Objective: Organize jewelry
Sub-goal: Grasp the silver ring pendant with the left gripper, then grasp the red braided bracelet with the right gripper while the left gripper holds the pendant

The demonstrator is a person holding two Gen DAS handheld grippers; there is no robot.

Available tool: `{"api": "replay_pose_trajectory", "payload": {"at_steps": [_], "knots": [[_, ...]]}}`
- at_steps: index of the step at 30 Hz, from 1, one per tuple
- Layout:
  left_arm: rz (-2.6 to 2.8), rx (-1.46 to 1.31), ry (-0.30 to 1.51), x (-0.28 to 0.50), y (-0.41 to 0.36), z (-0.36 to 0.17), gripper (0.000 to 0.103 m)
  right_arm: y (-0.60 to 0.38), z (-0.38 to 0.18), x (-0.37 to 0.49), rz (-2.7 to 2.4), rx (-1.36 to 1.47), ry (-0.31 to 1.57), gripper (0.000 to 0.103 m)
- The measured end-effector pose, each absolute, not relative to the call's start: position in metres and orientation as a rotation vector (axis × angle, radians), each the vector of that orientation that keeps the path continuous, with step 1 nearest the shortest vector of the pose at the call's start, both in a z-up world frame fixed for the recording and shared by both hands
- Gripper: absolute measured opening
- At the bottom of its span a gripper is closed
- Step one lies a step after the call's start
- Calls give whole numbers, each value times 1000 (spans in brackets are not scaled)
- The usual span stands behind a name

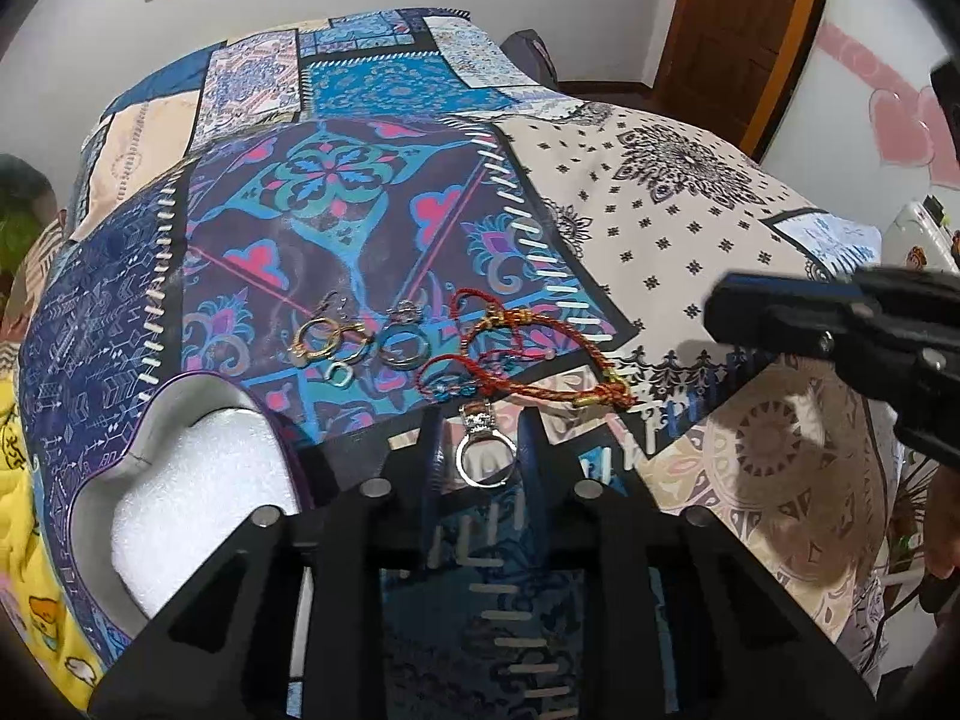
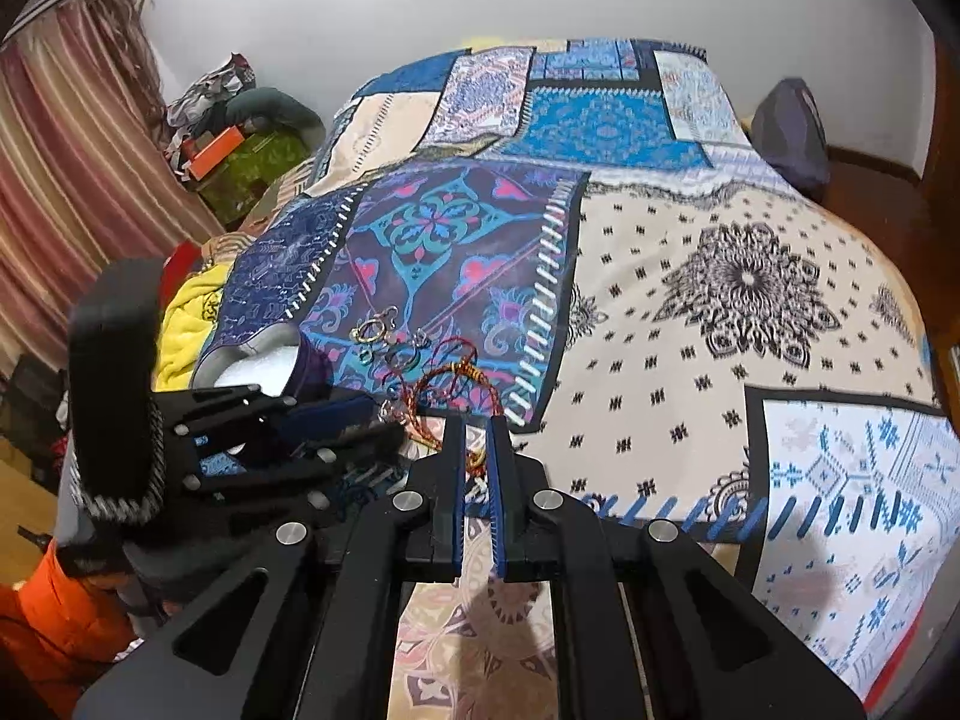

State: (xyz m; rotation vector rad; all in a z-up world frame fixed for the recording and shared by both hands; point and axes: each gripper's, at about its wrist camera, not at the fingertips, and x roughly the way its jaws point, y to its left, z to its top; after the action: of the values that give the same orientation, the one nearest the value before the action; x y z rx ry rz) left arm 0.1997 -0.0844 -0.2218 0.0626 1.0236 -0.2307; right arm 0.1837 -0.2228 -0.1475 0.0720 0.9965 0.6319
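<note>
A silver ring with a stone lies flat on the patchwork bedspread between the fingers of my left gripper, whose pads sit against its sides. Just beyond lie gold hoops, another silver ring, a small ring, a thin red cord and a braided red-and-gold bracelet. My right gripper is shut and hovers to the right of the bracelet, nothing in it; the bracelet's end shows through the slit. The right gripper casts a shadow on the cloth.
A heart-shaped box with a purple rim and white foam inside sits left of the jewellery. A yellow blanket lies at the bed's left edge. In the right wrist view, a hand in a dark glove holds the left gripper.
</note>
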Motion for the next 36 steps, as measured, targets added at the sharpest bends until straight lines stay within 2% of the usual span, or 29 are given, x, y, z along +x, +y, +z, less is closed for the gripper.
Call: {"api": "replay_pose_trajectory", "payload": {"at_steps": [8, 11, 13, 17, 18, 20, 21, 27, 33, 36], "knots": [[-316, -47, 985, 183, -80, -190, 25, -234, -144, 181, 610, 97, 1005, 10], [-345, -81, 1030, 179, -91, -196, 25, -235, -142, 177, 617, 92, 1009, 13], [-316, -89, 1065, 179, -93, -205, 25, -234, -142, 173, 624, 74, 1011, 20], [-242, -111, 1093, 175, -86, -218, 25, -232, -143, 172, 611, 61, 1004, 47], [-226, -102, 1086, 174, -85, -218, 27, -231, -144, 172, 613, 64, 1003, 48], [-192, -69, 1073, 172, -83, -218, 38, -227, -146, 175, 627, 61, 1010, 48], [-174, -53, 1065, 173, -82, -218, 41, -225, -147, 176, 632, 55, 1012, 48], [-143, -12, 1045, 184, -71, -221, 42, -205, -157, 186, 693, 10, 1052, 48], [-221, 7, 1031, 196, -74, -226, 42, -199, -161, 198, 709, 14, 1076, 48], [-237, 32, 1019, 198, -78, -228, 25, -193, -163, 200, 711, -10, 1083, 48]]}}
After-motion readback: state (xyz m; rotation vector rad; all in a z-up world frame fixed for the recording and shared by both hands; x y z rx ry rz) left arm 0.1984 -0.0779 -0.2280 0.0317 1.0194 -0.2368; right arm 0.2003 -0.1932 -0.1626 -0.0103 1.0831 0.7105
